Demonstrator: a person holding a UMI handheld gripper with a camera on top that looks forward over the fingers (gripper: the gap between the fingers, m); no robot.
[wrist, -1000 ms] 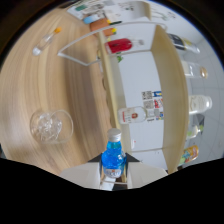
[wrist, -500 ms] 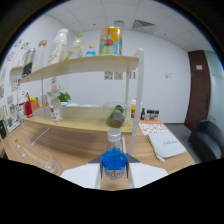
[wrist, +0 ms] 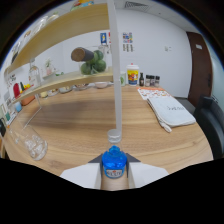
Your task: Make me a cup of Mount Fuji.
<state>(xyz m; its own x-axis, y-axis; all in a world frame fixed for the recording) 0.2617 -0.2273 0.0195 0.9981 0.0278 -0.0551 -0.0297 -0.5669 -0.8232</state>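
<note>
Blue bottle carried upright over the counter

The hand-held gripper (wrist: 114, 170) is clenched on the blue bottle (wrist: 114, 161). Half a second ago it faced the shelf higher up; now the view has dropped toward the counter (wrist: 100, 125), with the glass (wrist: 34, 142) nearby, so pouring is probably next.

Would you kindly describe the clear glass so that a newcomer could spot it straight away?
Start at the wooden table under the shelf rack. The glass stands on it beside the rack's post, off to one side of the gripper, which is shut on a blue bottle. It is the only see-through, colourless vessel there.
</note>
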